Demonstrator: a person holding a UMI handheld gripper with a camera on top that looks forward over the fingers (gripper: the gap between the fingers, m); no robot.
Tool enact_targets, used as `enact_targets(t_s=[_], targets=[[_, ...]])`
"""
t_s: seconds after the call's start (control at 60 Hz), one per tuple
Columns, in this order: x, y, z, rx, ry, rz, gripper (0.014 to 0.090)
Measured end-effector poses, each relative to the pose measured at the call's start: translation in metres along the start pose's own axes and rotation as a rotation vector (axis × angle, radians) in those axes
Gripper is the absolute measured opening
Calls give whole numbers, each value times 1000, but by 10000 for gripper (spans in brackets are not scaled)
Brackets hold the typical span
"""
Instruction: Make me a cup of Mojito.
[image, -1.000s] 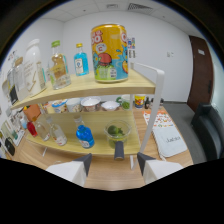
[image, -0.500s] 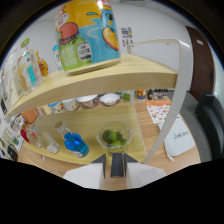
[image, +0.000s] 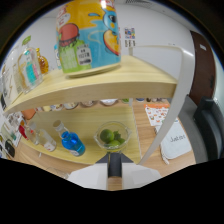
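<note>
The gripper (image: 114, 172) points at the glass bowl (image: 112, 136) of limes (image: 111, 138) just ahead of its fingers, likely because a Mojito needs lime, while the big can (image: 90, 35) sits on the shelf above, and I cannot tell if the fingers are apart or together.

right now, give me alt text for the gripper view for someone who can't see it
A clear bowl of limes sits on the lower wooden shelf, just ahead of the fingers. A blue bottle stands beside it, and a big yellow can stands on the upper shelf.
</note>
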Motion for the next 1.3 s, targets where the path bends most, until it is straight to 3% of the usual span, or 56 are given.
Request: enact_targets(t_s=[0.3, 0.633, 0.9, 1.117, 1.3], targets=[[-18, 2, -66, 125, 24, 69, 157], [-75, 89, -69, 57, 90, 115, 155], [-81, 77, -69, 102, 254, -126, 156], [-85, 45, -78, 181, 444, -632, 156], [-92, 28, -80, 230, 545, -995, 154]])
